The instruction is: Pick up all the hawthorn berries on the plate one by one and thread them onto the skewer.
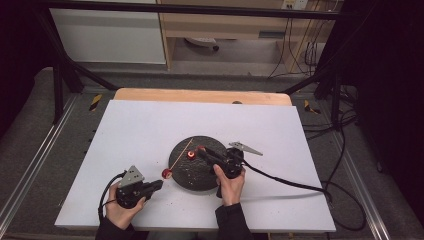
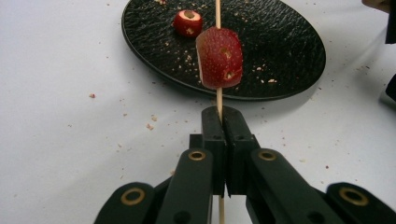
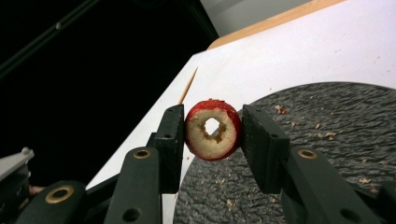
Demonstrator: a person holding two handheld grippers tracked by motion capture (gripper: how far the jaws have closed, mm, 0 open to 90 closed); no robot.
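The left gripper [image 2: 219, 116] pinches a thin wooden stick [image 2: 217, 14] carrying one red fruit piece [image 2: 219, 57], at seven o'clock beside the black plate [image 1: 186, 175]. Over the plate, the right gripper [image 3: 212, 133] squeezes a cored fruit ring [image 3: 213, 129].

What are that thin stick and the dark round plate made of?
The stick looks like bamboo or pale wood: tan, matte, tapering to a point. The plate looks like slate or dark stoneware: black, with a rough, rippled surface and little shine. Which one, the pictures leave open.
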